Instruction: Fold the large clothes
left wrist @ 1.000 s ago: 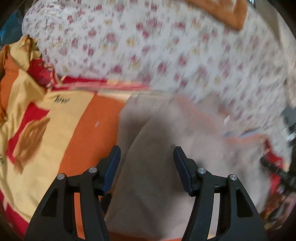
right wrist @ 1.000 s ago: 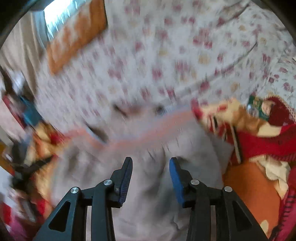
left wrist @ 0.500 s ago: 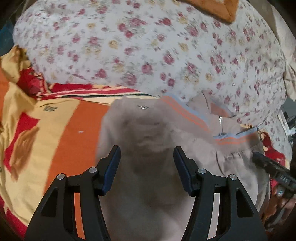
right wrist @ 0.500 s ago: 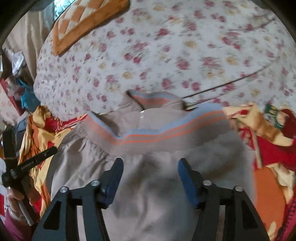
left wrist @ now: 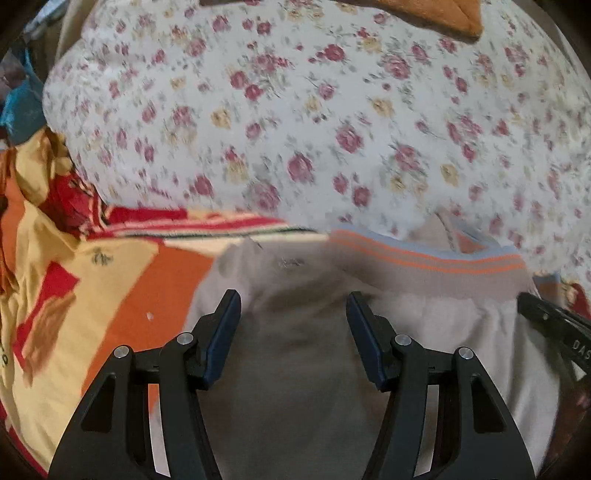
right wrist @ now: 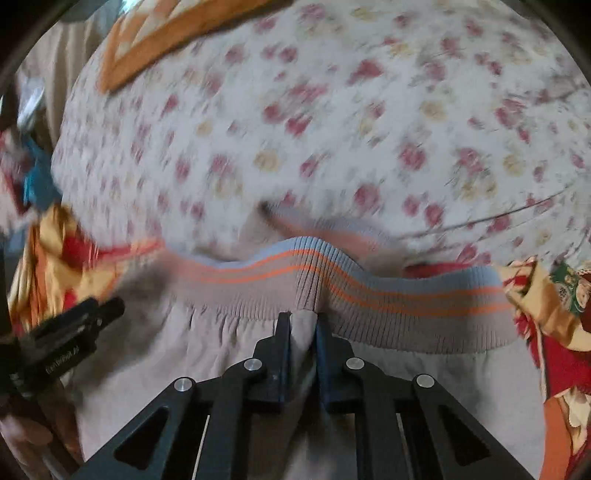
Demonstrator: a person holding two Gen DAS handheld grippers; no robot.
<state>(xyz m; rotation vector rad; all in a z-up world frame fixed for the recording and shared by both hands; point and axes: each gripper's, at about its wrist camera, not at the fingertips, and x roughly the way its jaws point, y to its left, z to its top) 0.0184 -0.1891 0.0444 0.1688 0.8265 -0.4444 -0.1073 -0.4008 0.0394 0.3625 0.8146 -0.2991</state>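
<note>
A beige jacket [left wrist: 295, 369] with a ribbed hem band [right wrist: 388, 299] striped orange and blue lies on the bed. My left gripper [left wrist: 291, 314] is open just above the jacket's left part, with nothing between its fingers. My right gripper [right wrist: 303, 325] is shut on a pinch of the beige fabric just below the ribbed band. The jacket also fills the lower right wrist view [right wrist: 184, 369]. The right gripper's body shows at the right edge of the left wrist view [left wrist: 554, 328].
A floral white sheet [left wrist: 332, 110] covers the bed beyond the jacket. An orange, yellow and red blanket [left wrist: 92, 295] lies to the left and also at the right of the right wrist view [right wrist: 554, 332]. An orange checked cushion [right wrist: 166, 33] lies far back.
My right gripper has closed on the jacket fabric below the ribbed band; it was open half a second ago. Both grippers moved closer to the jacket. The left stays open.
</note>
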